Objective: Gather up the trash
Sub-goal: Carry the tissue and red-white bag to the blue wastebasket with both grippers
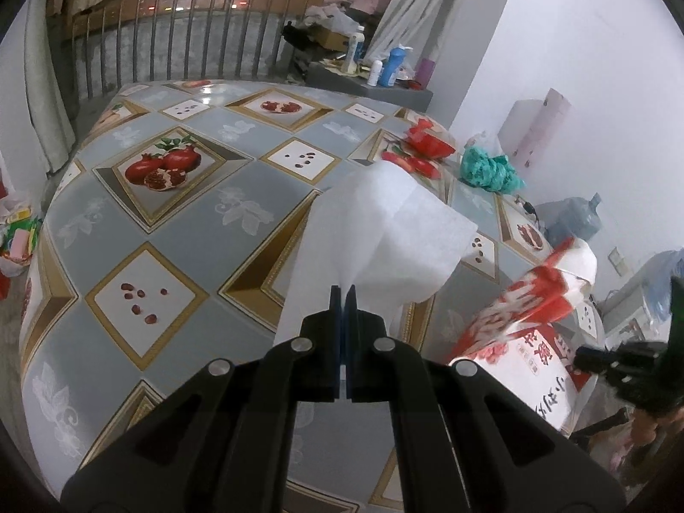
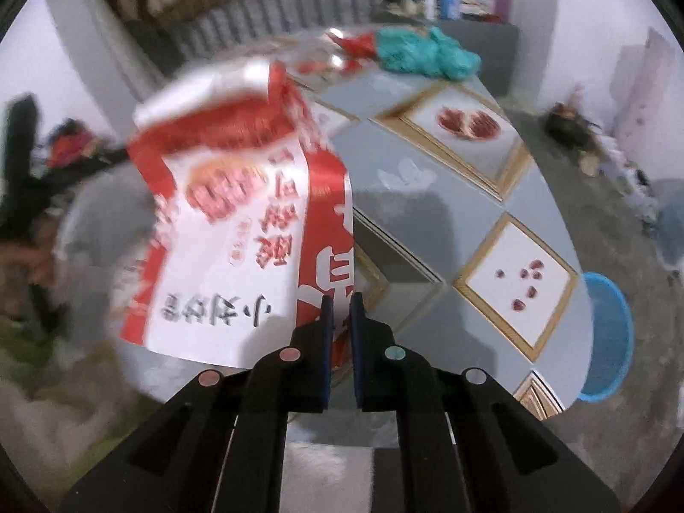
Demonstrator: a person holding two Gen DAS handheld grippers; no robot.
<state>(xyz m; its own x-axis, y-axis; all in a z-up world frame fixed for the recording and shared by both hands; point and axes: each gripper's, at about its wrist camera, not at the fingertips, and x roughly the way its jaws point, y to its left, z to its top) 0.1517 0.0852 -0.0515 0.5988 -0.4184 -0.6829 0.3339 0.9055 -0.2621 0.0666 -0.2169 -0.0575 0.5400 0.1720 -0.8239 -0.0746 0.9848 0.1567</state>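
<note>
My left hand-held gripper [image 1: 345, 295] is pinched fully together on a white tissue [image 1: 376, 231], which stands up from the pads and droops over the desk [image 1: 179, 222] with its pomegranate-patterned cloth. My right hand-held gripper [image 2: 340, 303] has its pads nearly closed on the lower edge of a red-and-white plastic bag [image 2: 239, 222], which hangs off the desk's near edge and is blurred. The step in hand, as I judge it, is getting the tissue into that bag, so I should hold the bag's rim firmly, let its mouth fall open toward the left side, and bring the tissue over the opening before I release. A thin grip on slippery film could slide, so I should avoid jerking. More trash waits at the far side: a crumpled teal bag [image 2: 427, 53] and red wrappers [image 1: 423, 145] just beside it. The bag carries large Chinese characters in black and red; they are upside down and smeared, and I cannot read a brand.
</note>
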